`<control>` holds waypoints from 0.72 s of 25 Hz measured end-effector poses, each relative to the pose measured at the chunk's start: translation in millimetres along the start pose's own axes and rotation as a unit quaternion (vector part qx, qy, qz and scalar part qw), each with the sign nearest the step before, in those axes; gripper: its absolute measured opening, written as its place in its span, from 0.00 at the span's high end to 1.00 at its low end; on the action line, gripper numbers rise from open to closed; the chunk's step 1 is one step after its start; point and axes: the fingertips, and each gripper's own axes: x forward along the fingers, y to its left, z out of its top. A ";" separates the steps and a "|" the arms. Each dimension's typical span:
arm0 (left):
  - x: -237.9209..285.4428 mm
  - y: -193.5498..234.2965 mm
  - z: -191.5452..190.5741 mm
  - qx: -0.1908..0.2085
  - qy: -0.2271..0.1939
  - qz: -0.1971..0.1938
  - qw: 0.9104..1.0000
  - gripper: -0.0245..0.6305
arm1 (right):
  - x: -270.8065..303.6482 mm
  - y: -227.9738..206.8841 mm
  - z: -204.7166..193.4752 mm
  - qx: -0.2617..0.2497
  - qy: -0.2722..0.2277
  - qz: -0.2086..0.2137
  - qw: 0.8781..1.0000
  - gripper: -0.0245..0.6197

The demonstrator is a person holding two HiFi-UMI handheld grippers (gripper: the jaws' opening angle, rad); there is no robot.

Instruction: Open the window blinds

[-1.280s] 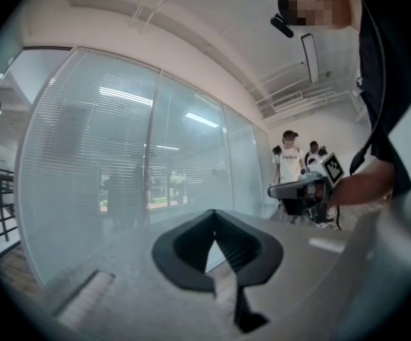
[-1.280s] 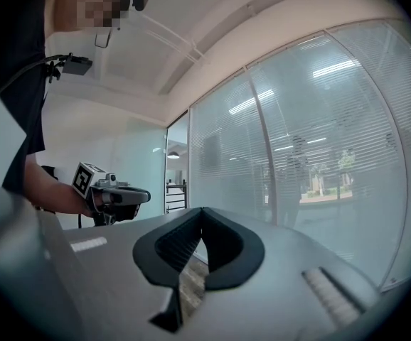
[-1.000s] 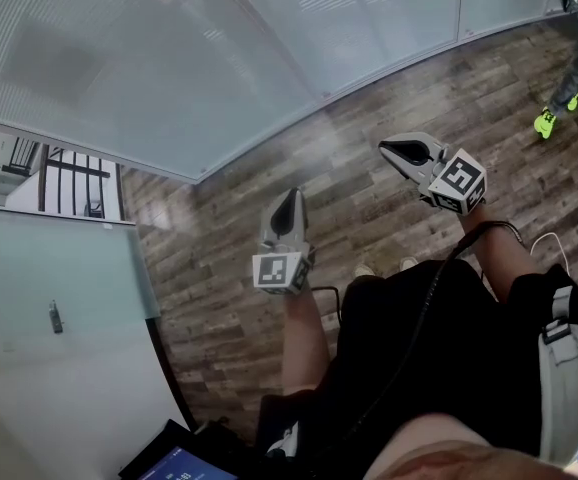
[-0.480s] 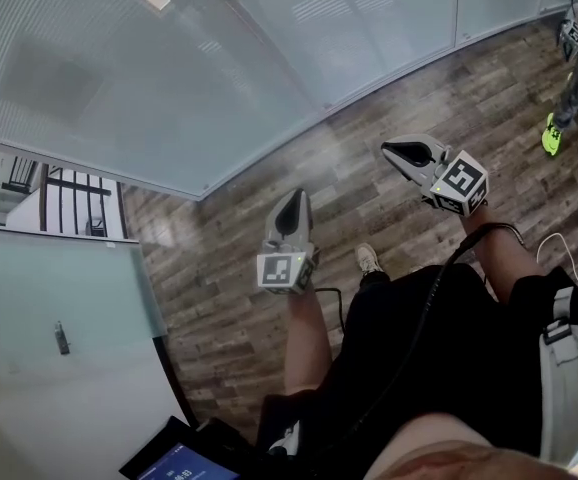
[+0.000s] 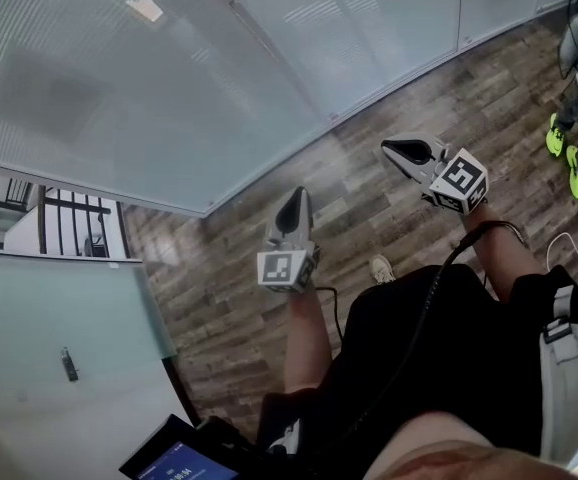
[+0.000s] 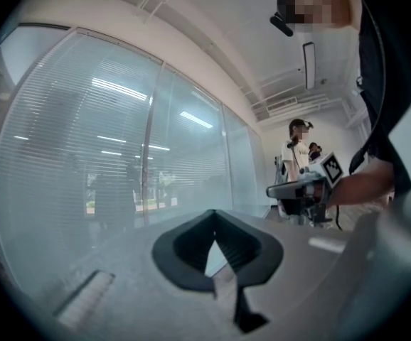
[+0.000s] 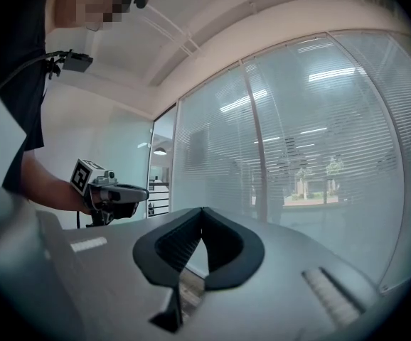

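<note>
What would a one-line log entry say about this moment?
phase: before contact | blinds: down, untouched | left gripper: shut, empty, above floor | right gripper: shut, empty, above floor

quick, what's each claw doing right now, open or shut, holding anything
left claw: closed, tips together, holding nothing
right claw: closed, tips together, holding nothing
</note>
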 end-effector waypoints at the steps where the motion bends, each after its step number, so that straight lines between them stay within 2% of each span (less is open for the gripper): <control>1: 1.9 6.2 -0.1 0.002 -0.001 -0.003 1.000 0.96 | 6.7 -1.2 1.0 -0.001 0.000 -0.002 1.000 0.95; 11: 13.9 54.9 -7.4 -0.012 -0.001 -0.020 1.000 0.96 | 58.9 -5.2 1.4 -0.010 0.018 -0.016 1.000 0.95; 18: 23.2 87.5 -3.0 -0.043 -0.034 -0.034 0.998 0.96 | 88.4 -6.3 2.4 -0.020 0.024 -0.029 0.999 0.95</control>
